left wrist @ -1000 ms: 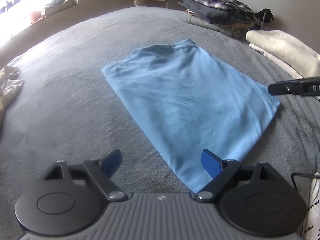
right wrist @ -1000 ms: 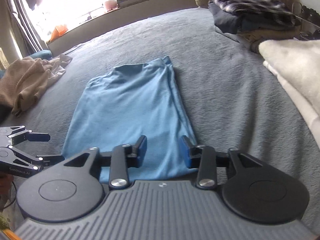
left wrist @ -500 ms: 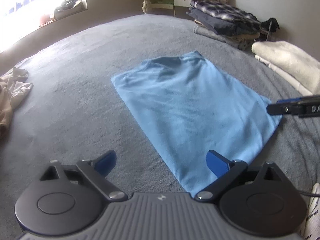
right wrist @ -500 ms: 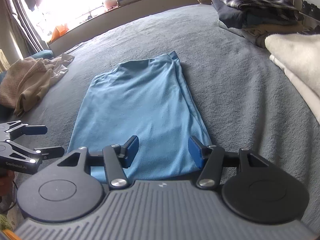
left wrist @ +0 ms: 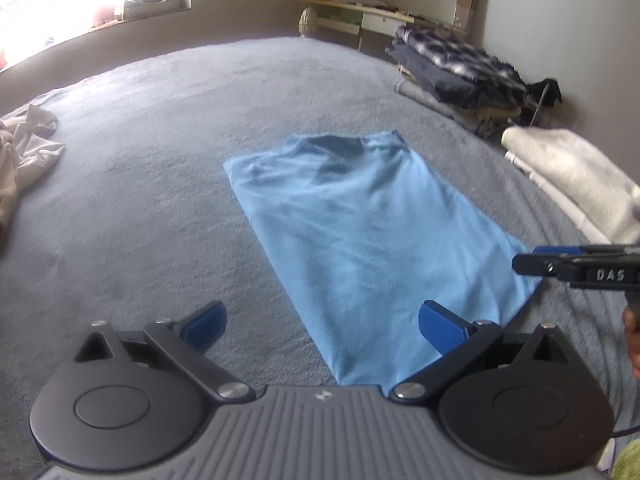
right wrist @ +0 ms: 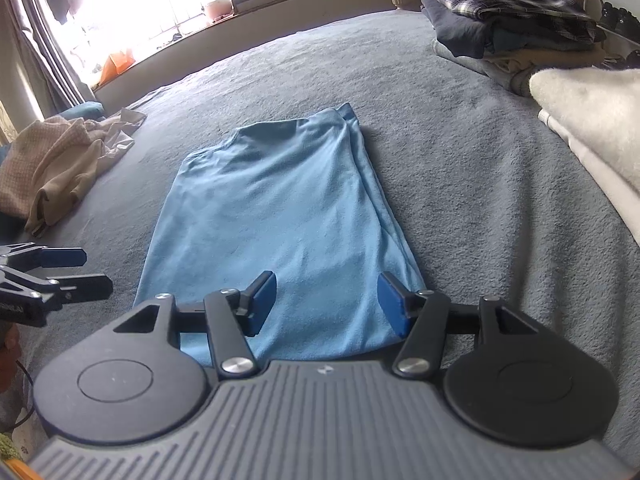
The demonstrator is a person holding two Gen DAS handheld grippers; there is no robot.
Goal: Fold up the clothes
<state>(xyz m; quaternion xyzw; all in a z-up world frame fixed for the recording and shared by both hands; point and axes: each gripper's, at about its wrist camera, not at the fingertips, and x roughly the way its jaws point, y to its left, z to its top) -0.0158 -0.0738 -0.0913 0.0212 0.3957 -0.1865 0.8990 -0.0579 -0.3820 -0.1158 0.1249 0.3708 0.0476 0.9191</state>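
Observation:
A light blue garment (left wrist: 360, 240) lies flat as a long folded rectangle on the grey bed cover (left wrist: 140, 160); it fills the middle of the right wrist view (right wrist: 280, 220). My left gripper (left wrist: 322, 322) is wide open over its near left corner, with nothing between its fingers. My right gripper (right wrist: 326, 300) is open above the garment's near edge, also empty. Each gripper shows at the edge of the other's view: the right one (left wrist: 560, 264) at the near right corner, the left one (right wrist: 60, 276) off the near left corner.
A stack of folded clothes topped by plaid (right wrist: 508, 12) and white folded linen (right wrist: 592, 120) lie at the right. Beige crumpled clothes (right wrist: 52, 168) lie at the left. A bright window (right wrist: 160, 8) and a shelf (left wrist: 360, 12) stand behind the bed.
Both grippers have drawn back and lifted from the garment's near edge. The right gripper's fingers have spread wider apart; the left's have also spread a little more. The garment lies unmoved.

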